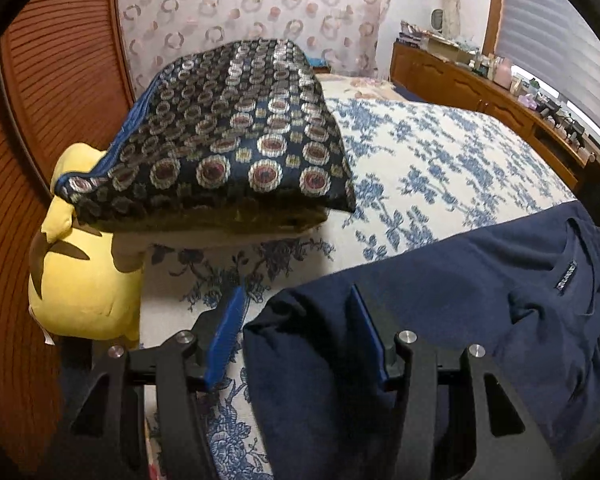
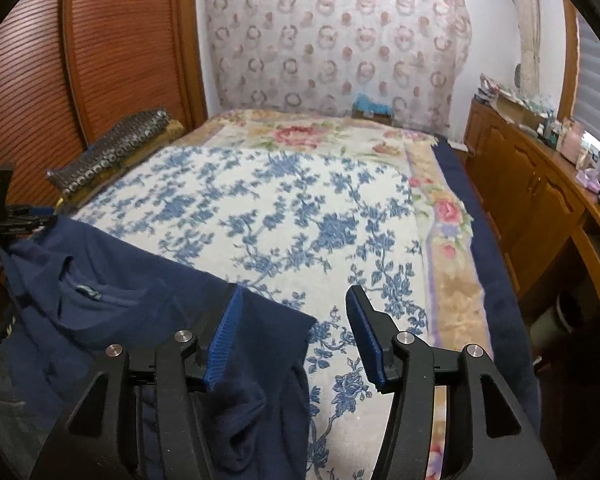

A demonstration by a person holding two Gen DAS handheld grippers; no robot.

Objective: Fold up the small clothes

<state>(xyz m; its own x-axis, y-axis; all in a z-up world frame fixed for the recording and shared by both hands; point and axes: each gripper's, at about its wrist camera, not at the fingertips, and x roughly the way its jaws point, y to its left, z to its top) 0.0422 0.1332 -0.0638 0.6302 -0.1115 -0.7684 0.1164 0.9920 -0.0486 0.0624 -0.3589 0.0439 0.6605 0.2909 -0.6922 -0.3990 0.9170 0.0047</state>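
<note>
shirt (image 1: 480, 280) on bed (image 1: 440, 168), cushion (image 1: 228, 140) left

Bed (image 2: 284, 208) w/ floral blanket: navy shirt (image 1: 460, 280), cushion (image 1: 228, 136).

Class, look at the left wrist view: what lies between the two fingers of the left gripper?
In the left wrist view, a bunched edge of the navy shirt lies between the open left gripper's fingers, with the blue floral bedspread showing in the gap beside it.

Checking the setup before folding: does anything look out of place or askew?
Mostly no. The navy shirt lies rumpled at the bed's near edge, not flat. Both grippers are open at its corners. The patterned cushion sits atop a yellow plush.
</note>
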